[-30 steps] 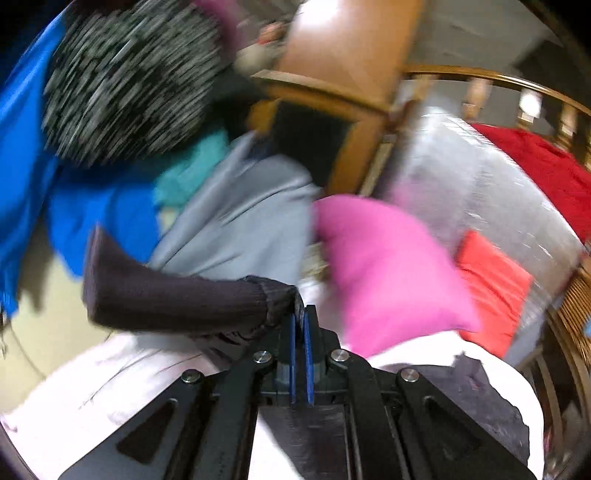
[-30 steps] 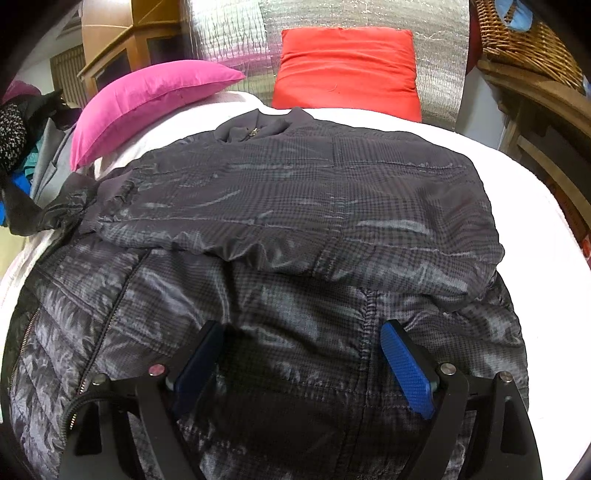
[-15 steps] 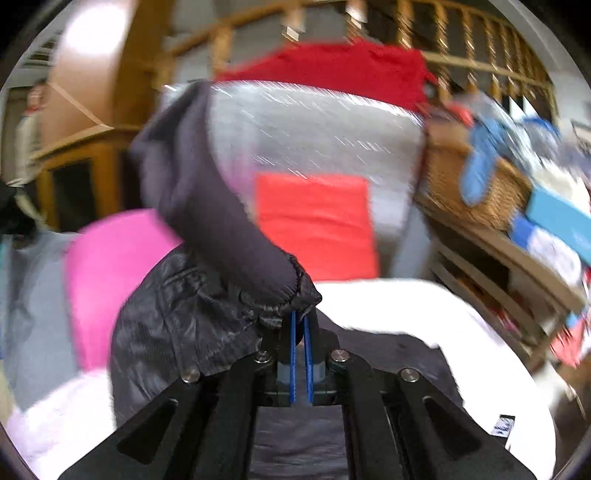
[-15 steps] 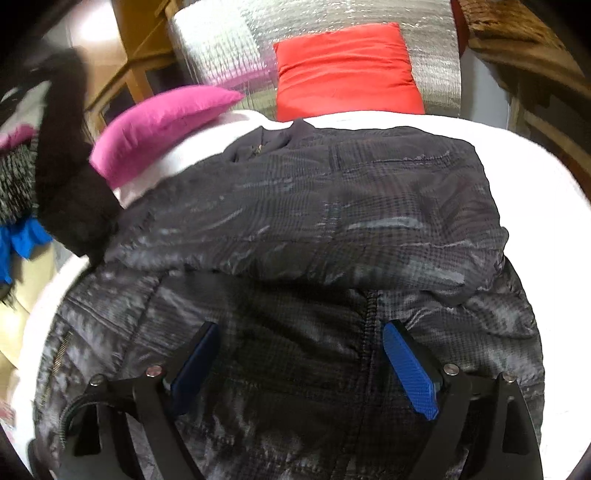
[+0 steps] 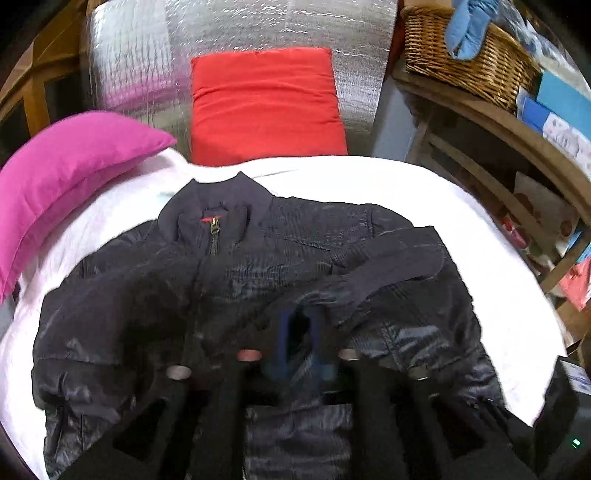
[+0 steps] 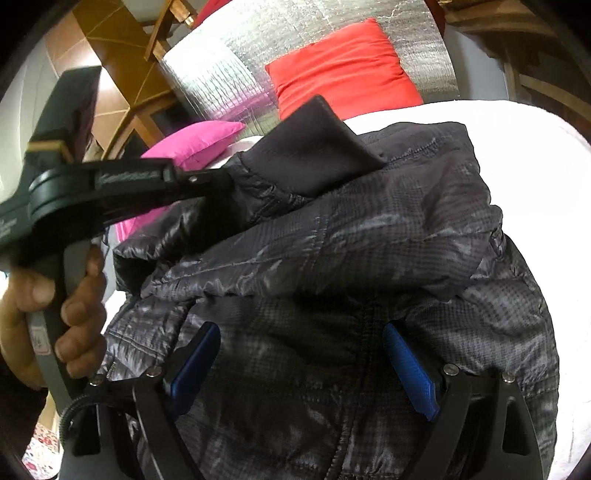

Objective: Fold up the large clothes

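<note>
Red cushion [image 5: 264,105] leaning upright against silver quilted foil backing [image 5: 236,44] | magenta pillow [image 5: 70,166] lying at the left edge of the white bed cover [image 5: 424,192] | wicker basket [image 5: 469,55] sitting on a wooden shelf [image 5: 491,122], light blue cloth [image 5: 467,27] hanging over its rim

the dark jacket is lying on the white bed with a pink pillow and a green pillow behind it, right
Not quite: the second pillow is red, not green, as the left wrist view shows. The dark jacket does lie on the white bed with the pink pillow behind it.
</note>
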The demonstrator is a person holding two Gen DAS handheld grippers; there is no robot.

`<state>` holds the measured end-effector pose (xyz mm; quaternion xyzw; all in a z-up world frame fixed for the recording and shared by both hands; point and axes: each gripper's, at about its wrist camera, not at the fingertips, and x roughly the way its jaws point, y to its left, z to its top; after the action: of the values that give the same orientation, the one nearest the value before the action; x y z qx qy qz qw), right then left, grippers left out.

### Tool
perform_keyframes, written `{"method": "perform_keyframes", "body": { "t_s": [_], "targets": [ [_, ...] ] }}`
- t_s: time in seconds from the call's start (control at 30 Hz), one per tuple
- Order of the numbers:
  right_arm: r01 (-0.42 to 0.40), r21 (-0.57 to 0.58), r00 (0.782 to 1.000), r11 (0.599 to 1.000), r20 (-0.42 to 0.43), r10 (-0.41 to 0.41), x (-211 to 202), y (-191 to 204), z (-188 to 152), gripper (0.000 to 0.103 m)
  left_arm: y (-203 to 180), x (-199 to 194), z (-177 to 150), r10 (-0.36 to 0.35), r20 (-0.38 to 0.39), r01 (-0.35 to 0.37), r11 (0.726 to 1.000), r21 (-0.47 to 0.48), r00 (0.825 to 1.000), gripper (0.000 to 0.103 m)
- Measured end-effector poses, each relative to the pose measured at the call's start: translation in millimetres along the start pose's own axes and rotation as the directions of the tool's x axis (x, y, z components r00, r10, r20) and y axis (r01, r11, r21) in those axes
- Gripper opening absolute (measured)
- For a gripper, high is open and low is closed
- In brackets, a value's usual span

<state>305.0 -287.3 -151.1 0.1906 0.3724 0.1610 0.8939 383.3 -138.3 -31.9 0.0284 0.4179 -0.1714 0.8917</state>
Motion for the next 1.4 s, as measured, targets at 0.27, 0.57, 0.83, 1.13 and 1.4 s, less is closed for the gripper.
{"method": "perform_keyframes", "body": {
  "t_s": [0.27, 0.57, 0.83, 1.13, 1.4],
  "targets": [
    [-0.05, 0.084, 0.999, 0.995, 0.013, 0.049, -13.8, -8.7, 6.1, 0.091, 70.1, -47.4, -35.6, 0.034, 0.061, -0.026, 0.99, -0.141, 0.998, 0.069],
    [-0.184, 0.362, 0.983, 0.914, 0.05, 0.178, -15.8, -7.1, 62.8, 0.091, 197.7, -71.5, -92.8, 0.12, 0.049, -0.086, 0.892, -0.444, 0.992, 0.069],
    [-0.039, 0.539, 0.995, 0.841, -0.059, 0.084, 45.6, -19.8, 82.1, 0.048, 254.4, -86.7, -125.4, 0.136, 0.061, -0.081, 0.832, -0.549, 0.989, 0.069],
    [0.239, 0.072, 0.961, 0.968, 0.126, -0.246, -25.8, 60.1, 128.3, 0.013, 278.3, -83.8, -123.5, 0.158, 0.071, -0.09, 0.817, -0.57, 0.985, 0.069],
    [0.263, 0.185, 0.965, 0.947, -0.067, -0.255, 22.4, -4.6, 84.5, 0.017, 227.4, -37.5, -79.2, 0.178, 0.045, -0.142, 0.891, -0.432, 0.983, 0.069]
  ]
}}
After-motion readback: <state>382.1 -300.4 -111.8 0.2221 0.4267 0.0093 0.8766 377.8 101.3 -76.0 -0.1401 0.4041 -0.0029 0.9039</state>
